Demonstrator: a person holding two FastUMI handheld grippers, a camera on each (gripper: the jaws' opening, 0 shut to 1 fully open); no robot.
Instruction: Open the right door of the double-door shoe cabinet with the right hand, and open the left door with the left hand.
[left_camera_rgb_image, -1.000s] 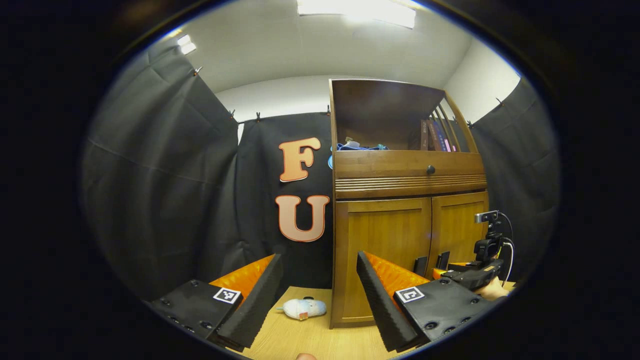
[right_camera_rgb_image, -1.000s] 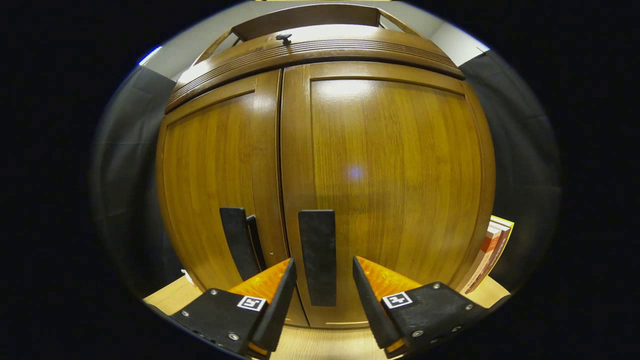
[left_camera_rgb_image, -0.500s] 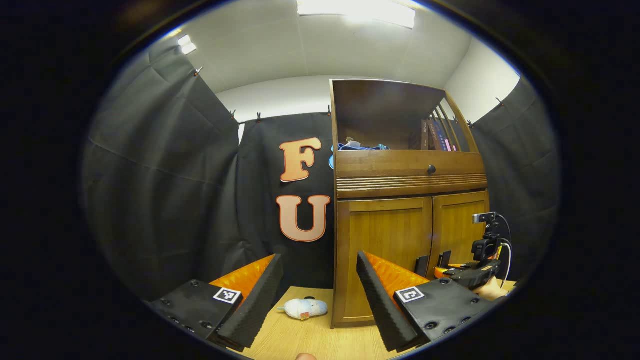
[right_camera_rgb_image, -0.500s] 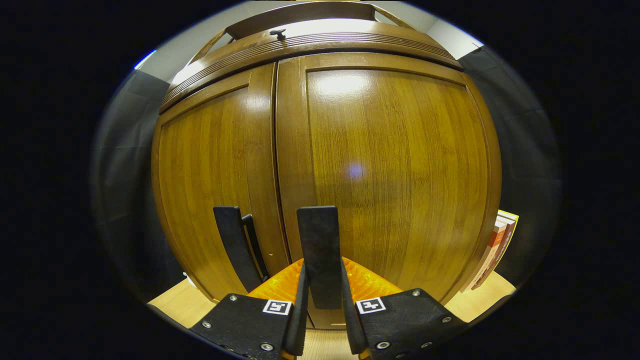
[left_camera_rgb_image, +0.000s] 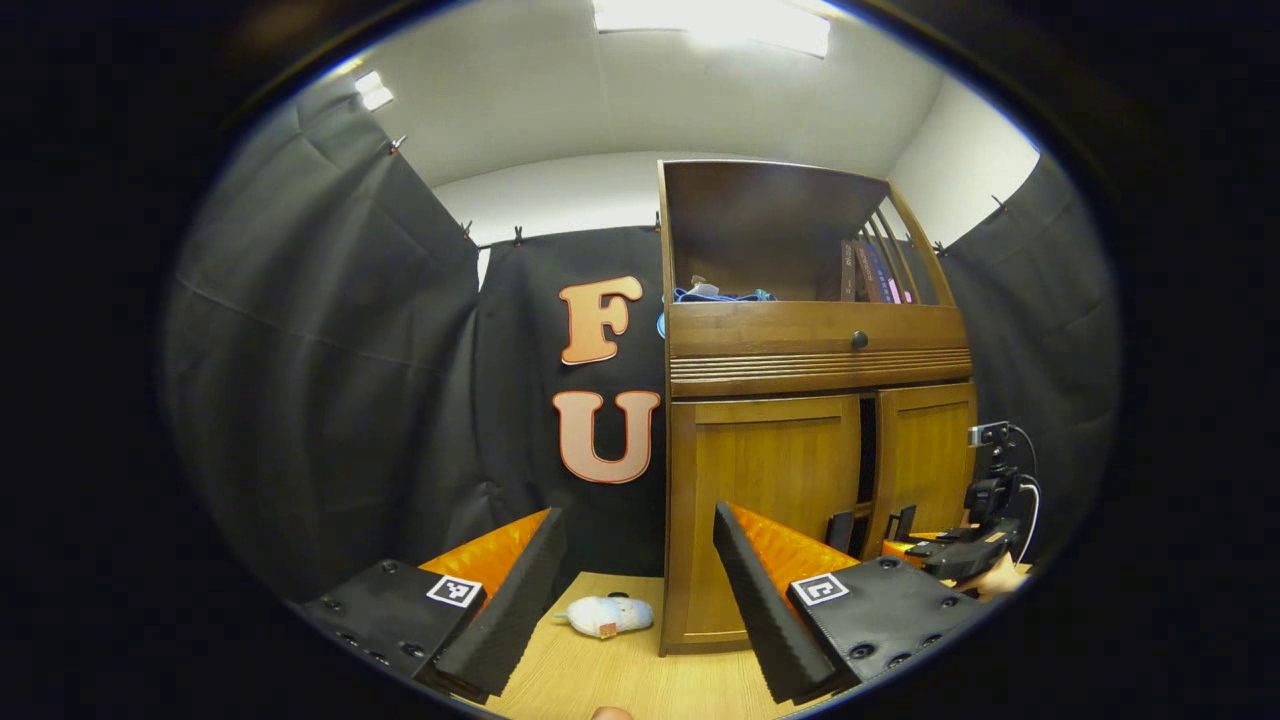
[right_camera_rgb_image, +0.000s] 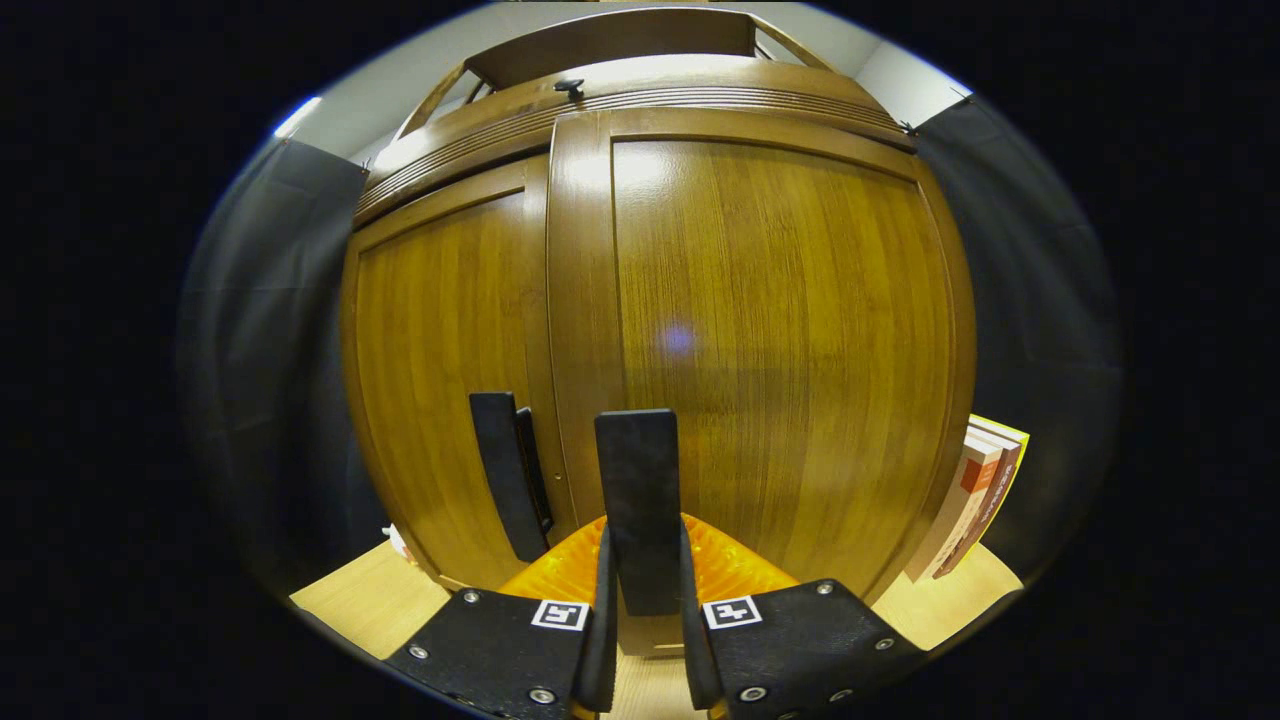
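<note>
So, left gripper view first: the left gripper (left_camera_rgb_image: 638, 585) hangs with its fingers spread wide and nothing between them, well back from the shoe cabinet (left_camera_rgb_image: 815, 400). The right door (left_camera_rgb_image: 925, 455) is swung out a little, with a dark gap between it and the shut left door (left_camera_rgb_image: 770, 510). Bare table (left_camera_rgb_image: 620, 680) lies between the left gripper and the cabinet front, and a small white plush toy (left_camera_rgb_image: 608, 616) sits near the cabinet's left corner. Far right, the right gripper (left_camera_rgb_image: 960, 555) is up at the doors with a bit of the hand behind it. Books (left_camera_rgb_image: 870, 270) stand on the upper shelf, and a drawer knob (left_camera_rgb_image: 858, 340) sits below them.

Right gripper view: the right gripper (right_camera_rgb_image: 642, 610) is clamped on the right door's handle (right_camera_rgb_image: 637, 500), both fingers pressing its sides. The right door (right_camera_rgb_image: 760, 340) stands proud of the left door (right_camera_rgb_image: 450, 360), whose handle (right_camera_rgb_image: 505, 470) is free. Some books (right_camera_rgb_image: 975, 500) lean at the cabinet's right side, near the door's outer edge.
</note>
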